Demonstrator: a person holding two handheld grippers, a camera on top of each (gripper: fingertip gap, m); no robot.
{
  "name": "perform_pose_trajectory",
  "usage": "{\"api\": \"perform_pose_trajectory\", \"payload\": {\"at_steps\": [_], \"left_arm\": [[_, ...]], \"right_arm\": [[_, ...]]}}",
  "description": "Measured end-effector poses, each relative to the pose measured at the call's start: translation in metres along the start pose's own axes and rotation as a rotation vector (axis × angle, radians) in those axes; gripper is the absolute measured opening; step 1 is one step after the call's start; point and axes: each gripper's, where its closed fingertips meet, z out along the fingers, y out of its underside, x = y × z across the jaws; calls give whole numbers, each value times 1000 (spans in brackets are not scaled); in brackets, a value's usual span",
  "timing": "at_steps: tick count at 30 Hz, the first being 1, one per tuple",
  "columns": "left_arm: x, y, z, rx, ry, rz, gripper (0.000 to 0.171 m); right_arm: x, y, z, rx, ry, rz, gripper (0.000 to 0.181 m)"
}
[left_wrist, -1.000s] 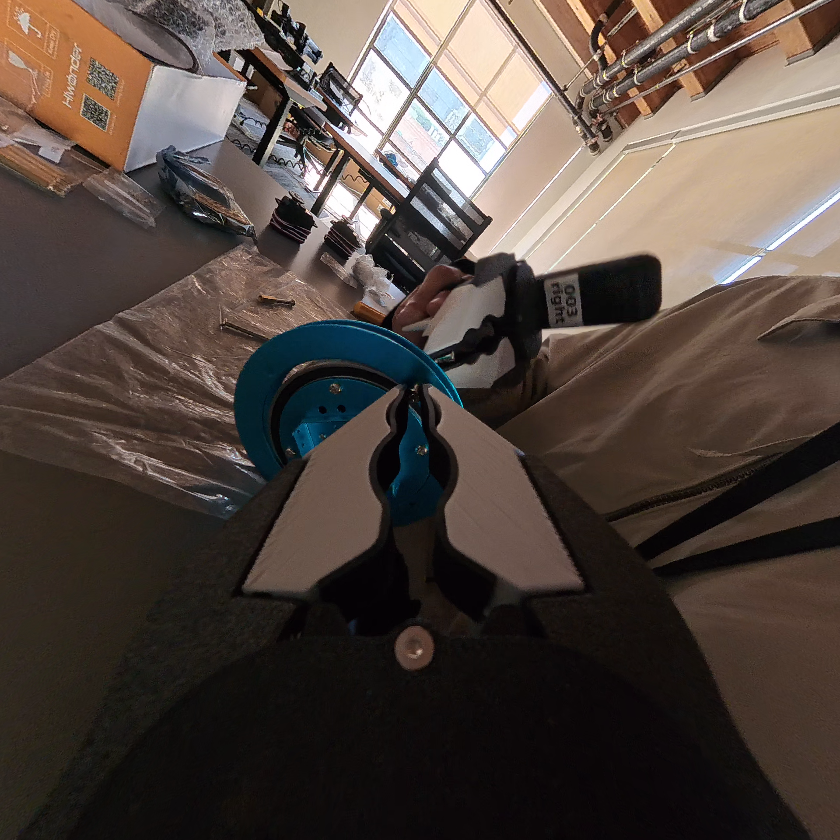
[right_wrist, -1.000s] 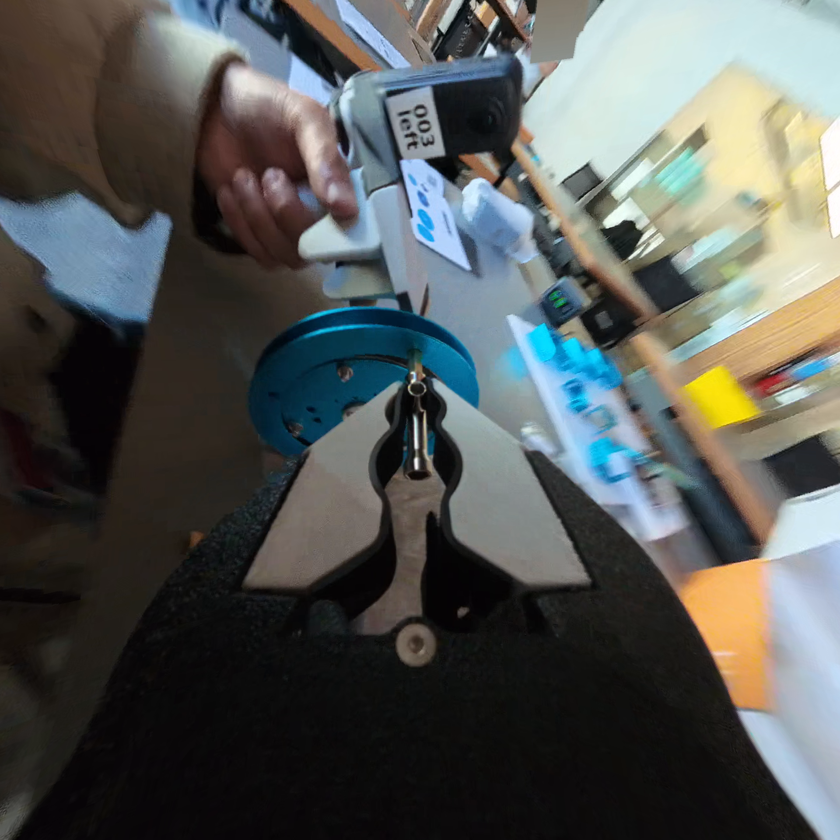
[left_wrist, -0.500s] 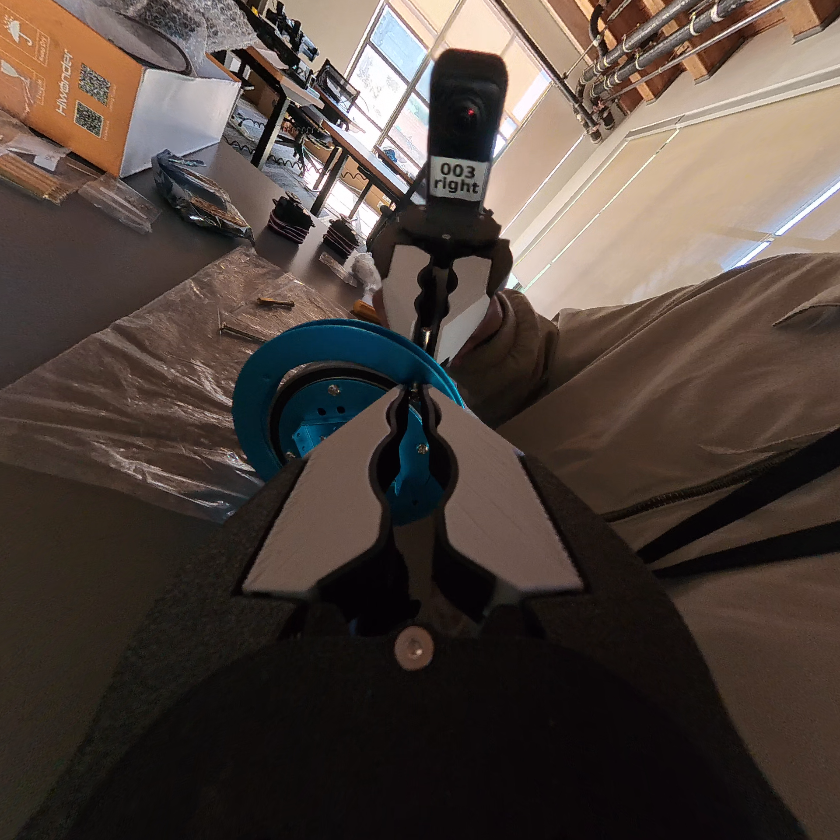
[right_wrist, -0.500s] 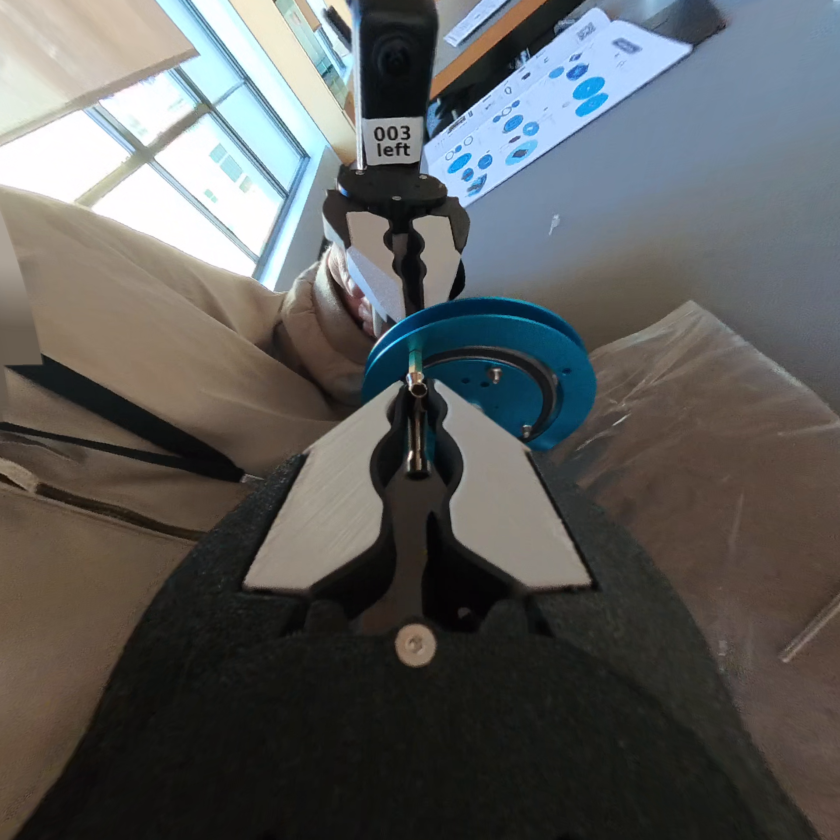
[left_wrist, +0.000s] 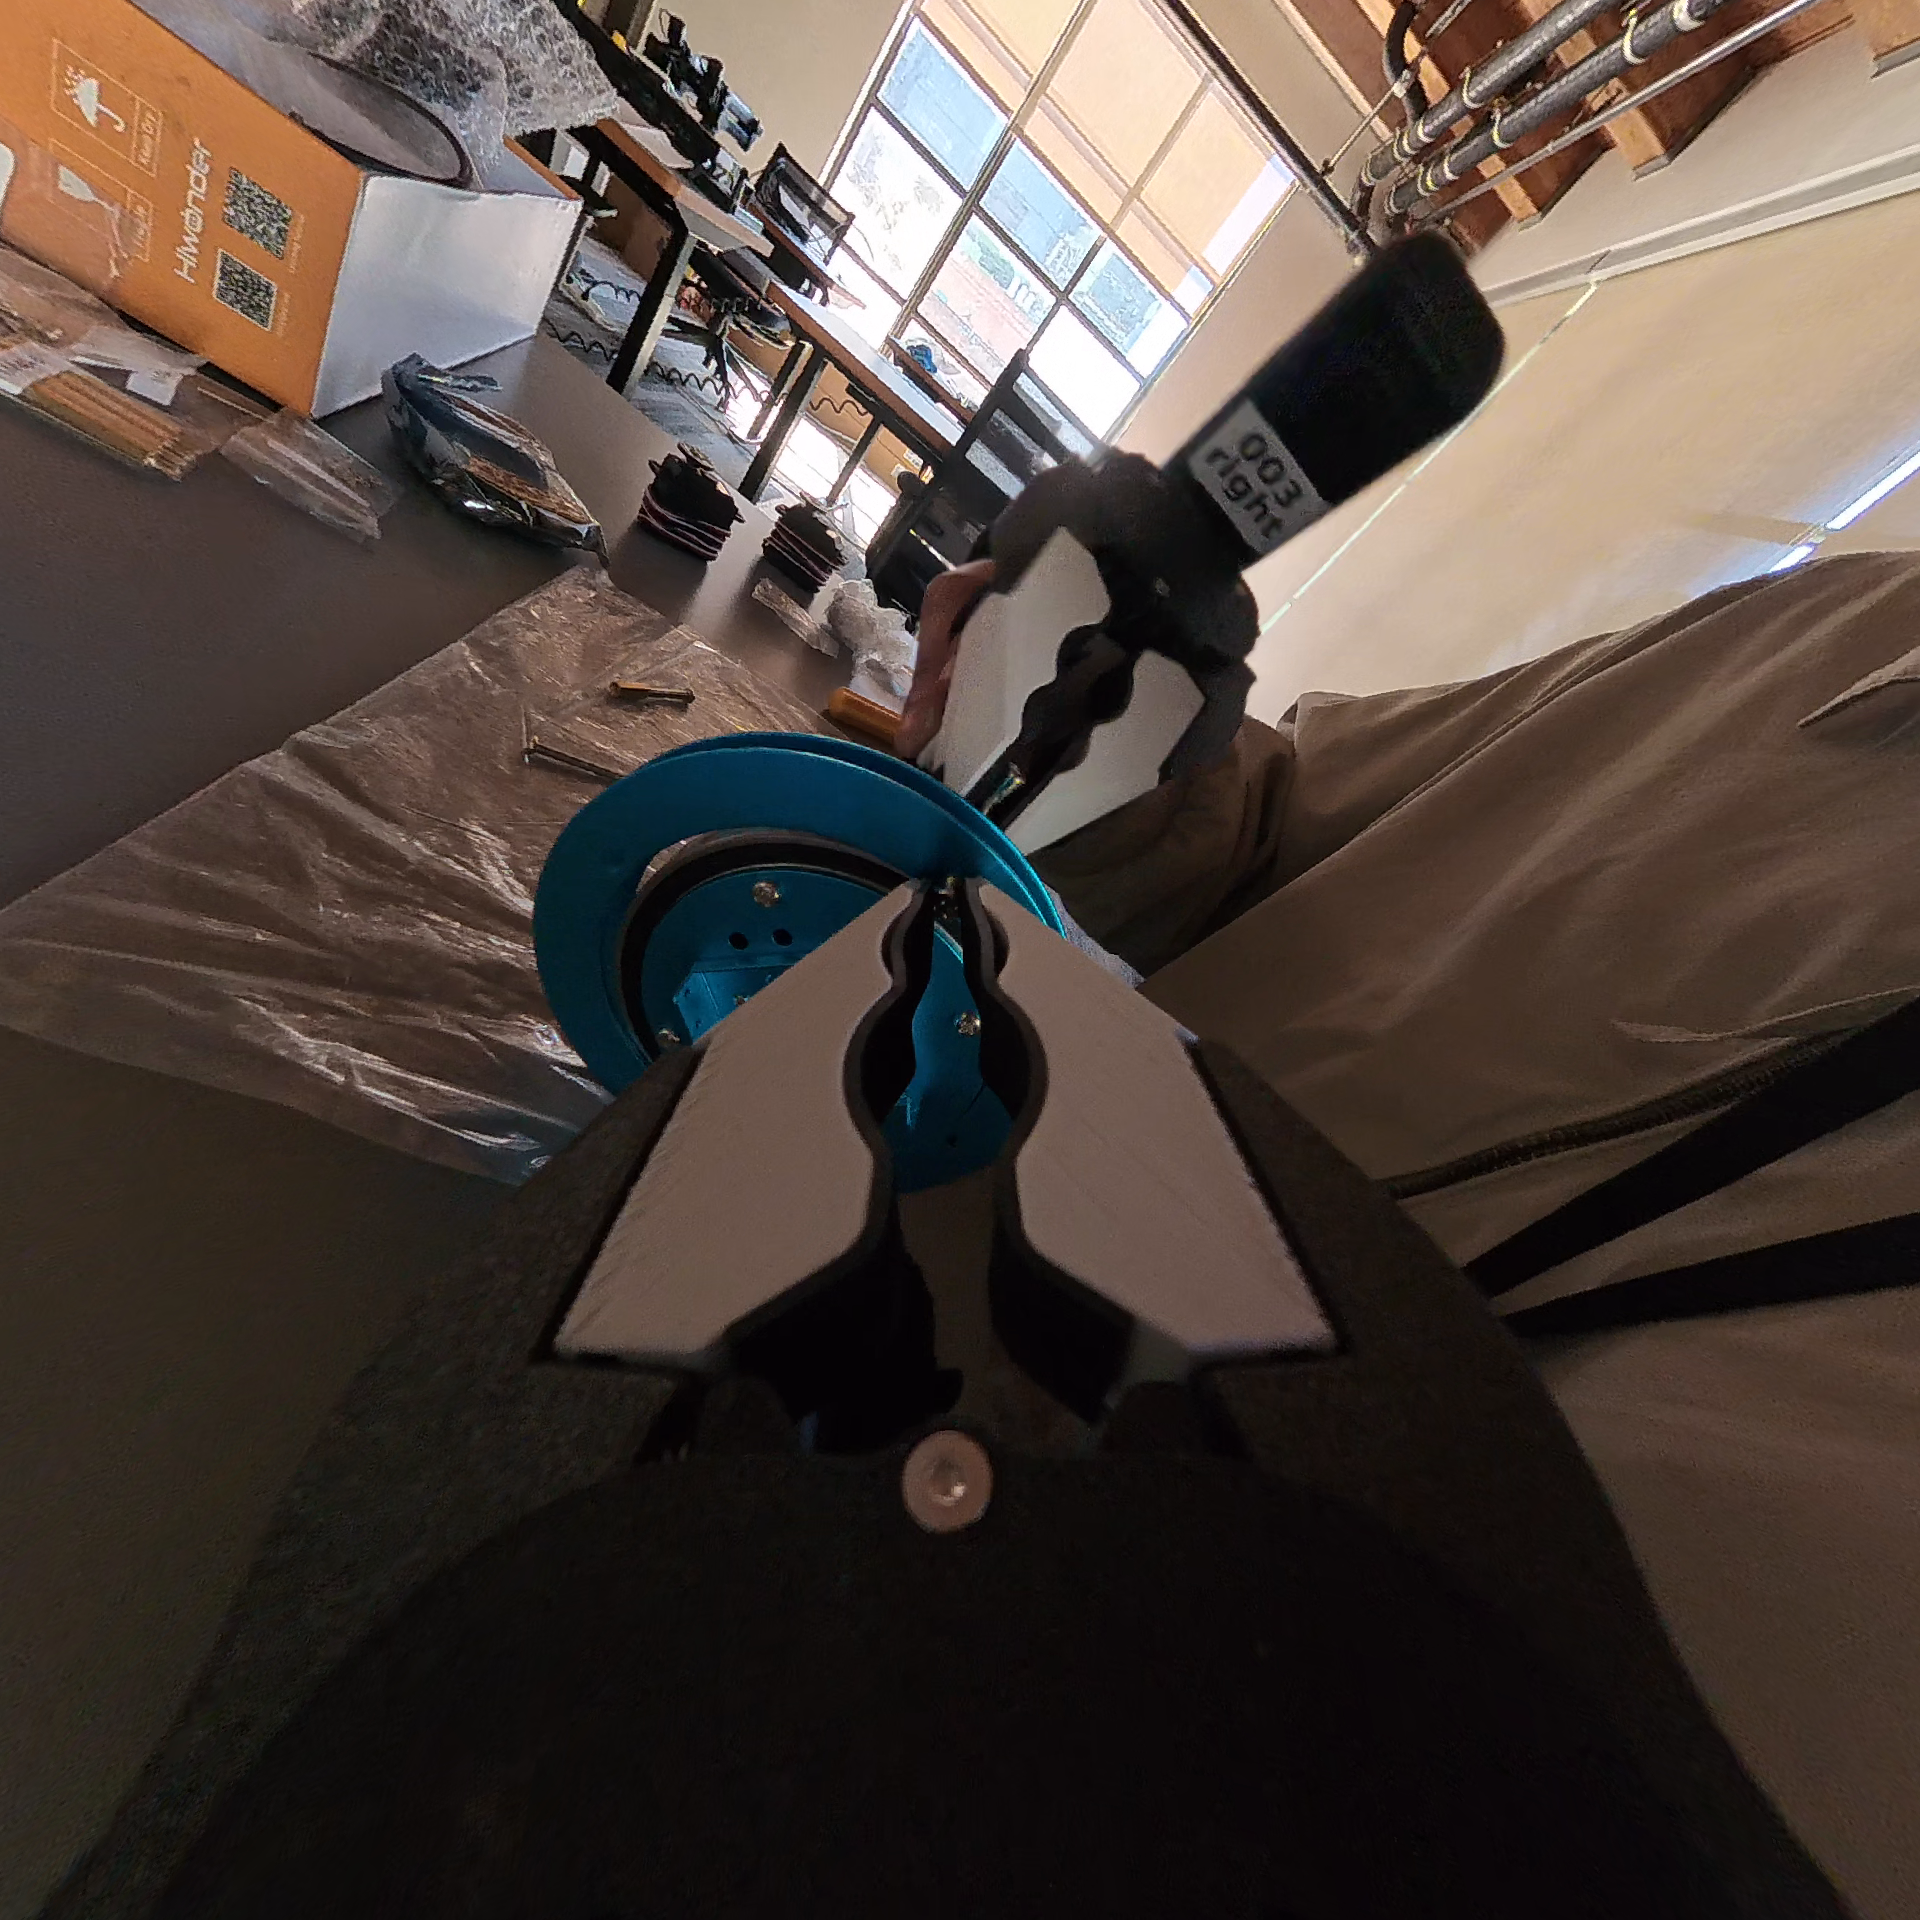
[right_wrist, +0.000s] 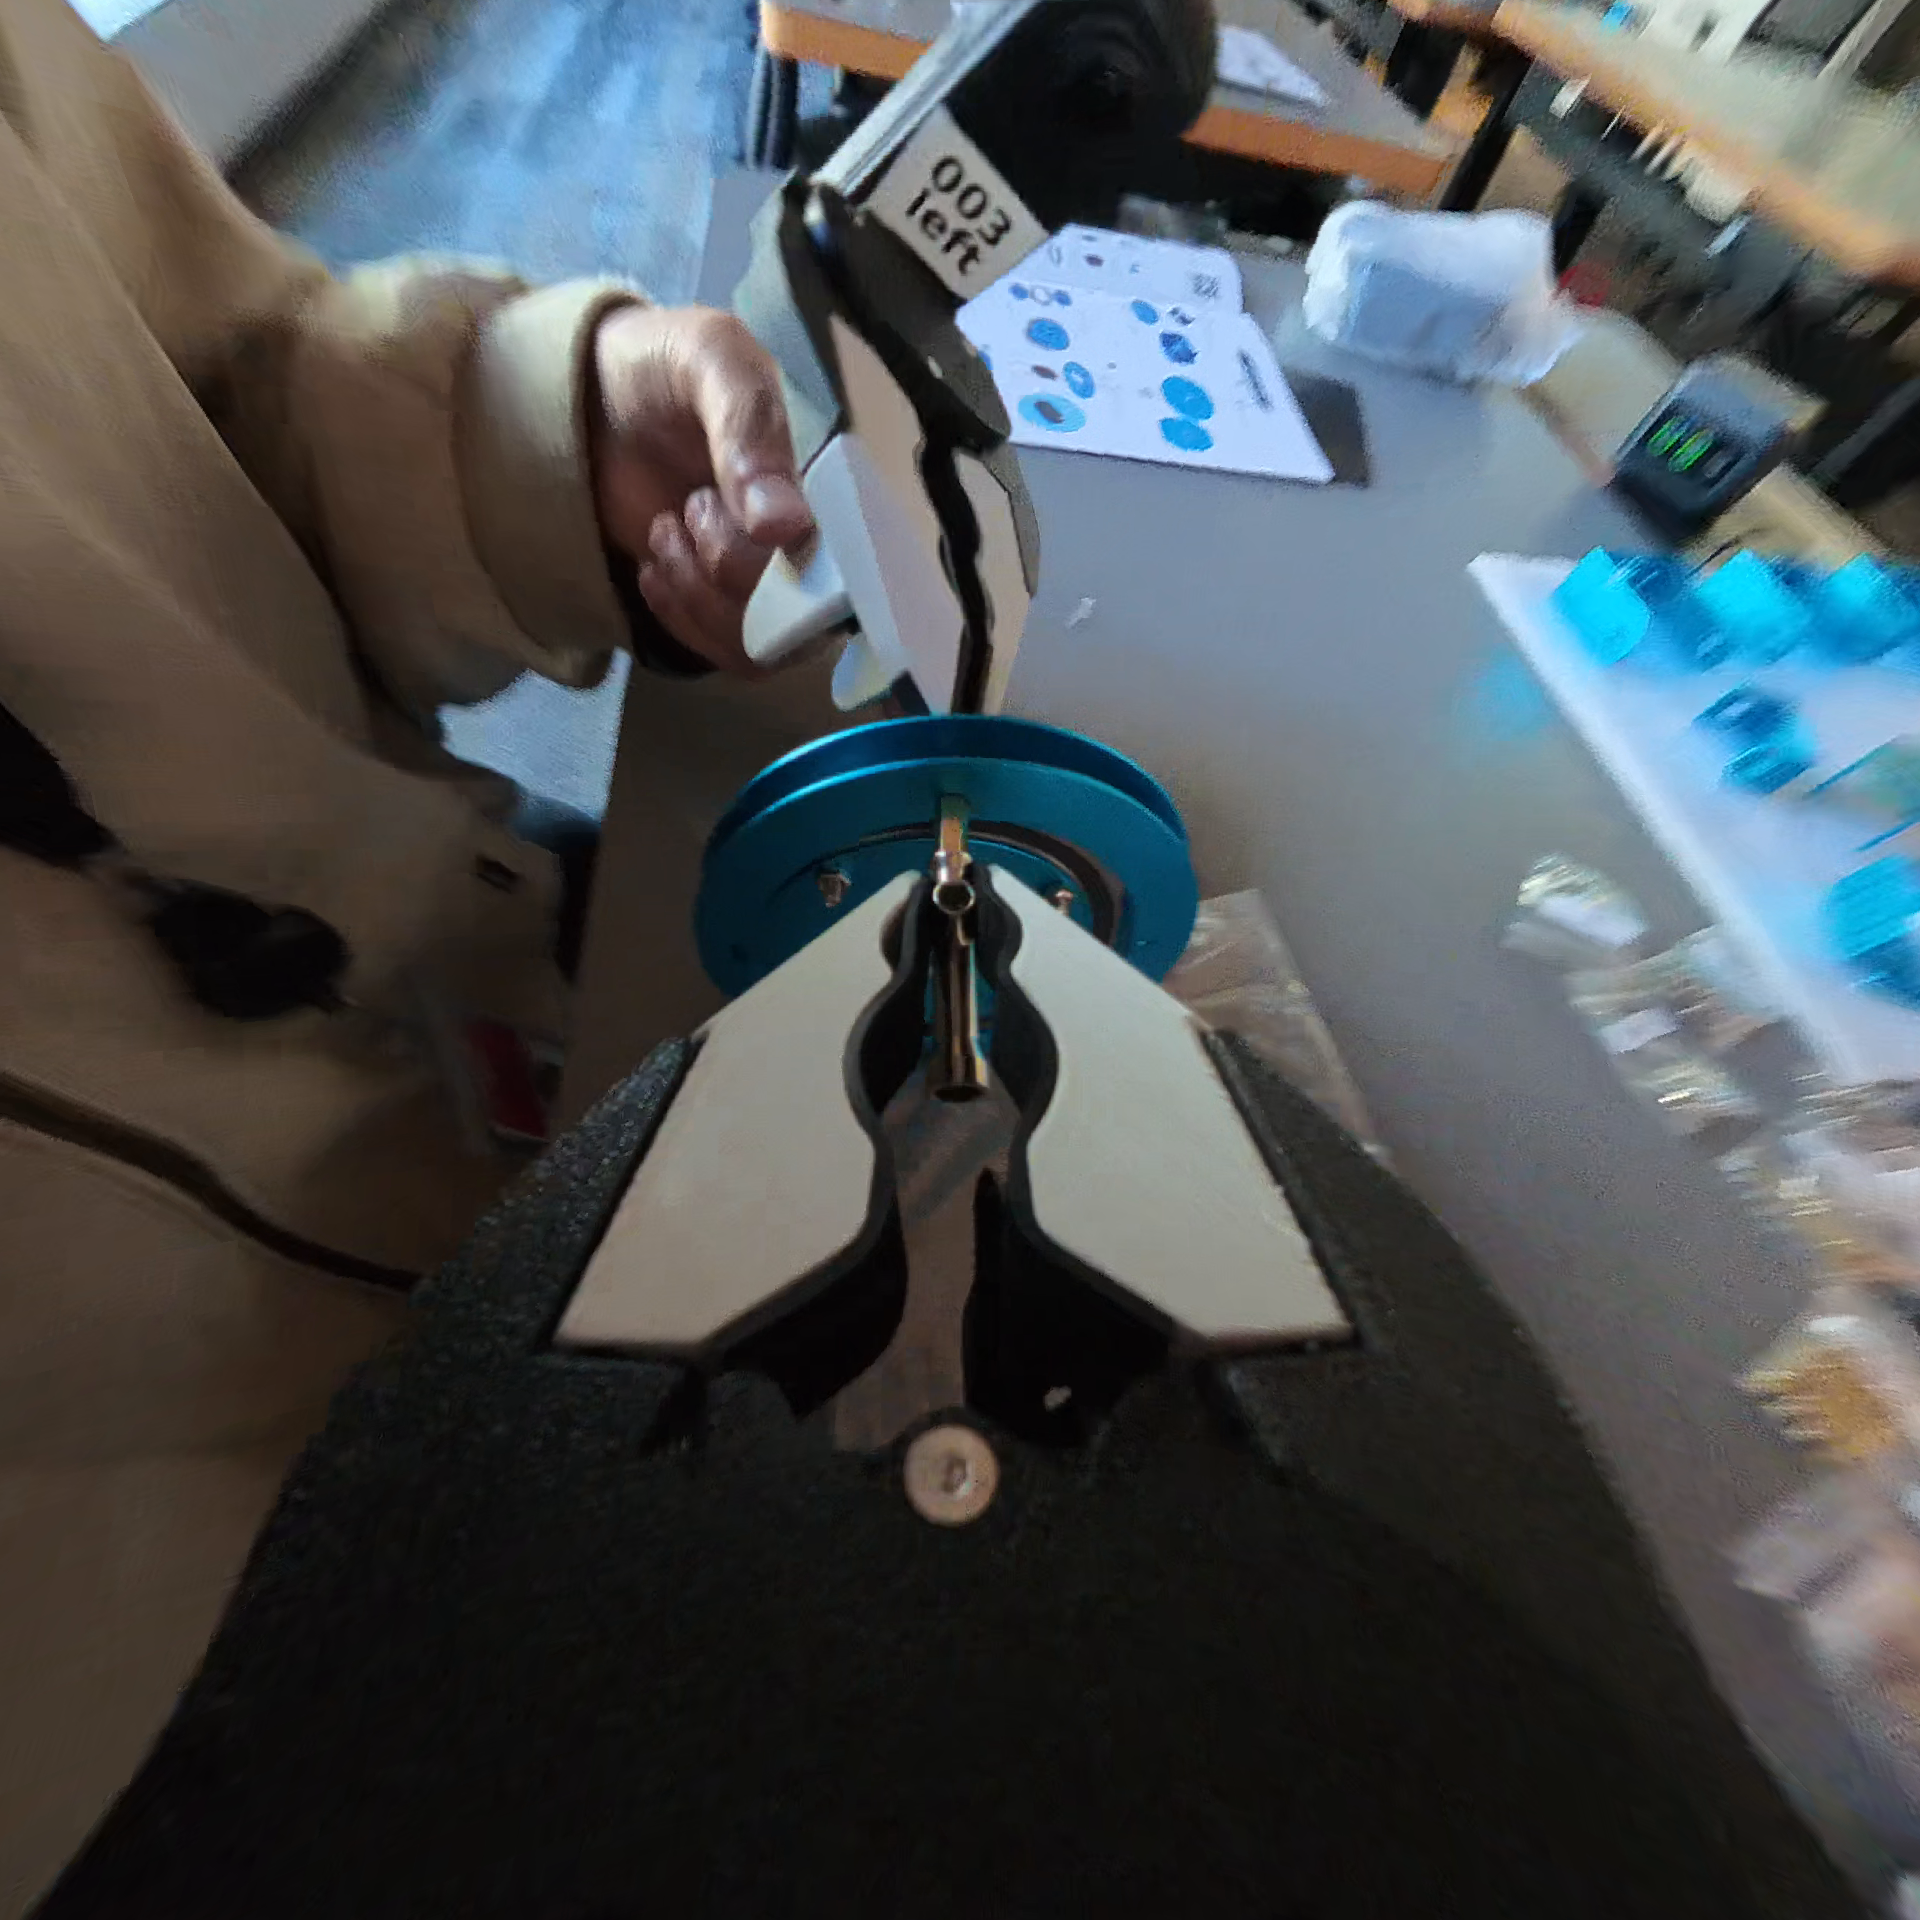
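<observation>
Gripping the rim of a blue wheel (left_wrist: 665, 883), the left gripper (left_wrist: 943, 894) has its fingers closed almost together, with only the thin edge of the disc between the tips. The wheel is held off the table, above a crinkled clear plastic sheet (left_wrist: 312, 894) where two loose screws (left_wrist: 582, 753) lie. Beyond the wheel, the right gripper (left_wrist: 1003, 795) points in from the far side, its fingers pinched on a thin metal tool that is hard to make out here. An orange and white cardboard box (left_wrist: 260, 239) sits farther back on the dark table (left_wrist: 156, 623).

In the right wrist view, the right gripper (right_wrist: 951, 883) is clamped on a small metal socket wrench (right_wrist: 956, 997), whose shaft runs back between the fingers while its tip touches the face of the blue wheel (right_wrist: 831, 821). The left gripper (right_wrist: 961, 696) comes down onto the wheel's upper rim, closed on it, held by a hand (right_wrist: 696, 488). A printed sheet (right_wrist: 1143, 374) lies on the table behind.
</observation>
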Motion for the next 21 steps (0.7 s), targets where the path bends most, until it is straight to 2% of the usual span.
{"api": "perform_pose_trajectory", "payload": {"at_steps": [3, 10, 15, 21], "left_arm": [[-1, -1, -1, 9, -1, 1, 2], [2, 3, 4, -14, -28, 48, 3], [0, 1, 1, -13, -22, 66, 3], [4, 4, 1, -20, 18, 73, 3]], "right_arm": [[0, 0, 2, 24, -132, 315, 5], [6, -1, -1, -2, -352, 797, 6], [-1, 0, -2, -23, -460, 784, 6], [-7, -1, -2, 37, -521, 774, 5]]}}
